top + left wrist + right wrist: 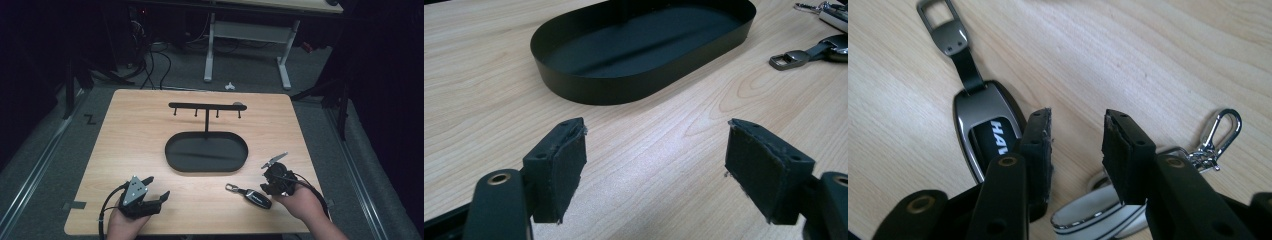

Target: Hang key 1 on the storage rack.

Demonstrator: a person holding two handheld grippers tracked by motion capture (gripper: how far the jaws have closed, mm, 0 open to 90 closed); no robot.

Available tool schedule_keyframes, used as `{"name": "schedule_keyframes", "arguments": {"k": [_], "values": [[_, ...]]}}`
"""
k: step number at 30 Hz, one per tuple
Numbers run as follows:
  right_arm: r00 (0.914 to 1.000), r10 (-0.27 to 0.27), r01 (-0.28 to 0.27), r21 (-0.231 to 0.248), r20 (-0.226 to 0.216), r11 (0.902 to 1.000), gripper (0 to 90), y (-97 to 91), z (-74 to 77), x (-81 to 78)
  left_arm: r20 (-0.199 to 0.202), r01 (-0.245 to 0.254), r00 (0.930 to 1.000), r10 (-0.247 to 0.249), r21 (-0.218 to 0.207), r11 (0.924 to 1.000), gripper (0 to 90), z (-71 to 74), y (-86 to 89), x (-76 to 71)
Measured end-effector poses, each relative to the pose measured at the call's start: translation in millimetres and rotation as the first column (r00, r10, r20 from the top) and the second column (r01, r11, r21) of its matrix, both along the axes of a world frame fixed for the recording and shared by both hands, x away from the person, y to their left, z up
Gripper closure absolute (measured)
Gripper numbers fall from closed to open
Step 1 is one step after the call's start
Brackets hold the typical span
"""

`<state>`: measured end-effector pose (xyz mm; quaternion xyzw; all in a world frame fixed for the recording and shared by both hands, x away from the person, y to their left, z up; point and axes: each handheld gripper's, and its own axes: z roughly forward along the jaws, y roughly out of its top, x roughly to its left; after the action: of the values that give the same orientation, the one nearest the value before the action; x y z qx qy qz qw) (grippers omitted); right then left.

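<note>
Wooden tabletop (130,125), light grain. Centre: black oval tray (172,155), with a hook rack (206,106) rising on a post from its far rim. Near edge, right of centre: dark key fob (252,197), strap and metal loop pointing left. Near right corner: right gripper (276,180) in hand, just beside the fob. Near left corner: left gripper (156,189), jaws apart over bare wood.

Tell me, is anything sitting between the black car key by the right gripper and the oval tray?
Nothing visible. The black key fob lies on bare table wood beside the right gripper, and the stretch of wood from it up to the oval tray holds nothing. A white key fob lies under the gripper's fingers, off that path.
</note>
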<state>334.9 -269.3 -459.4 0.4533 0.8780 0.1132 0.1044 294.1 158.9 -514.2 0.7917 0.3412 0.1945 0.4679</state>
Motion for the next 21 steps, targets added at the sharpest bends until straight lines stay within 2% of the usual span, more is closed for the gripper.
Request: {"name": "schedule_keyframes", "arguments": {"k": [3,6,8,12,14,18,21], "values": [[0.9991,0.006,-0.007,-0.031,-0.041,0.9995,63.3,1.2,1.3,4.3,-0.002,-0.001,1.0,0.001,0.005,1.0,24.8,0.0,0.3,-0.1],[0.9957,0.045,-0.051,-0.074,-0.082,0.996,62.0,5.1,4.1,9.6,-0.001,-0.003,1.0,0.003,0.004,1.0,24.8,-0.1,0.7,0.0],[0.995,0.049,-0.056,-0.081,-0.087,0.9951,61.8,6.3,4.8,10.4,-0.002,-0.002,1.0,0.002,0.005,1.0,24.8,-0.2,0.8,0.1],[0.9887,0.07,-0.086,-0.124,-0.132,0.9886,58.3,12.1,7.0,14.2,-0.007,-0.001,1.0,0.001,0.01,0.9999,24.8,-0.9,-0.2,-0.2],[0.987,0.071,-0.09,-0.132,-0.144,0.9872,55.2,14.6,7.7,15.1,-0.007,0.001,1.0,-0.001,0.014,0.9999,24.9,-1.2,-0.9,-0.2],[0.9818,0.086,-0.107,-0.118,-0.169,0.9873,47.4,21.4,10.6,14.2,-0.007,0.002,1.0,-0.002,0.018,0.9998,24.9,-1.4,-0.6,0.0],[0.9788,0.106,-0.131,-0.133,-0.175,0.9825,43.5,25.4,9.3,14.3,-0.009,0.002,1.0,-0.002,0.018,0.9998,24.9,-1.6,-0.1,0.3]]}}
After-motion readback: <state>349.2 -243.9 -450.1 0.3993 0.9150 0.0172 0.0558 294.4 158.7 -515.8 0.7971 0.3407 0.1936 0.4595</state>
